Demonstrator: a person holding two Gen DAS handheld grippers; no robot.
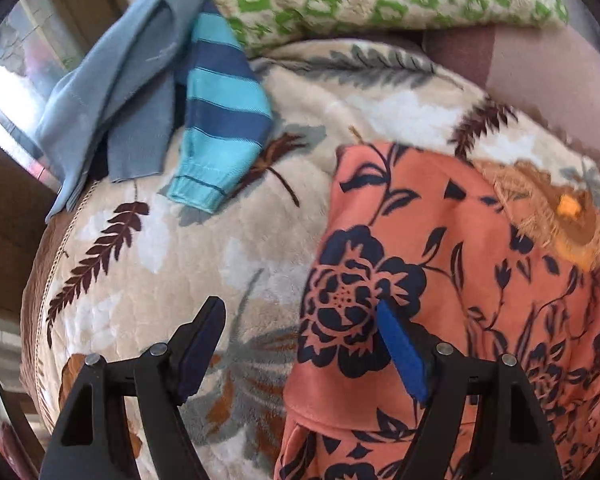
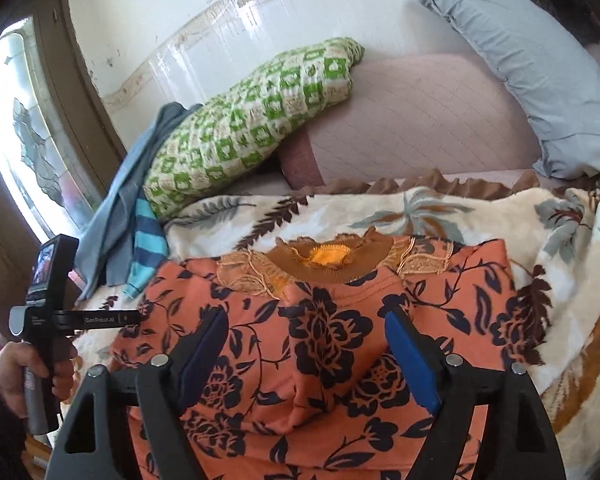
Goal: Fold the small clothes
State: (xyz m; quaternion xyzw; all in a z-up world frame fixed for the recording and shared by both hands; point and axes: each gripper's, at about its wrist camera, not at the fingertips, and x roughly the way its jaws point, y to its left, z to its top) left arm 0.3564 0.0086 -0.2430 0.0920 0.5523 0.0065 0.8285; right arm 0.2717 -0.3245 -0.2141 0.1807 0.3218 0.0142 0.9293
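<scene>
Orange floral garment (image 2: 324,344) spread on a leaf-print blanket (image 1: 204,240) over the bed, both tools above it.

Its brown knit collar (image 2: 332,260) lies at the far edge. Left tool (image 1: 300,328) stands wide open and holds nothing, one blue pad over the garment's near-left edge, the other over bare blanket. Right tool (image 2: 306,332) is likewise wide open and empty, over the garment's middle. A hand (image 2: 24,376) grips the left tool's handle. A striped blue garment (image 1: 220,120) and grey-blue cloth (image 1: 112,100) lie beside a green-checked pillow (image 2: 240,128).
</scene>
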